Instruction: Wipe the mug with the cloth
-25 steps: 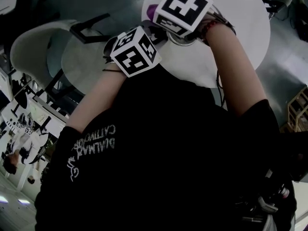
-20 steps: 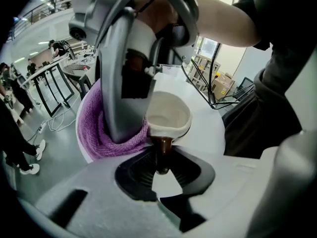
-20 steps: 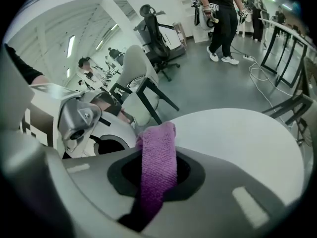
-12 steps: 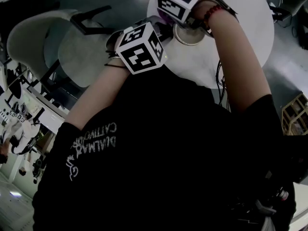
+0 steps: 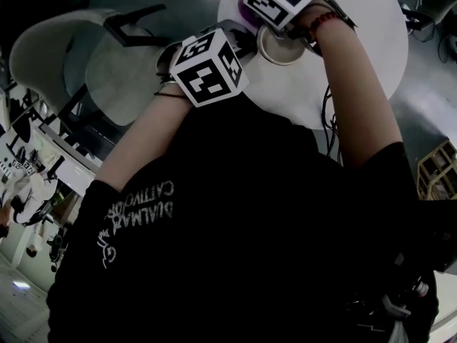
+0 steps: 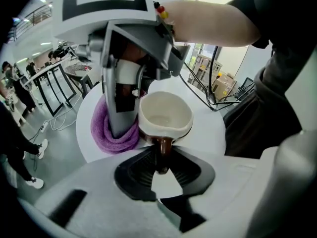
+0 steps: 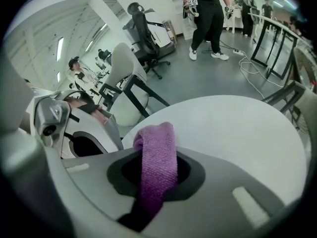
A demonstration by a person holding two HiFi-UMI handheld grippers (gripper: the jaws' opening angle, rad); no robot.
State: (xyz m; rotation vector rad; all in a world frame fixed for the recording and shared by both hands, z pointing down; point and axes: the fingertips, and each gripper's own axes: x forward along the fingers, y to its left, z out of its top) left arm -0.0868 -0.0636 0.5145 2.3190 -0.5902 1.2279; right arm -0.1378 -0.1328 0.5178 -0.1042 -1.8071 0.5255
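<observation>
1. 2 grippers are engaged: my left gripper (image 6: 161, 168) pinches the brown handle (image 6: 163, 148) of the mug (image 6: 165, 114), which appears to rest on the round white counter (image 6: 208, 133).
2. Mug: glazed ceramic with a cream interior, rigid, and I judge it slick and breakable. The handle looks the surest hold.
3. My right gripper (image 7: 154, 180) is clamped on the purple cloth (image 7: 158, 157), which is soft, light and terry-textured, and bunched just beside the mug's wall.

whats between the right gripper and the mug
The purple cloth: the right gripper pinches it, bunched on the table right beside the mug; the left gripper view shows it.
</observation>
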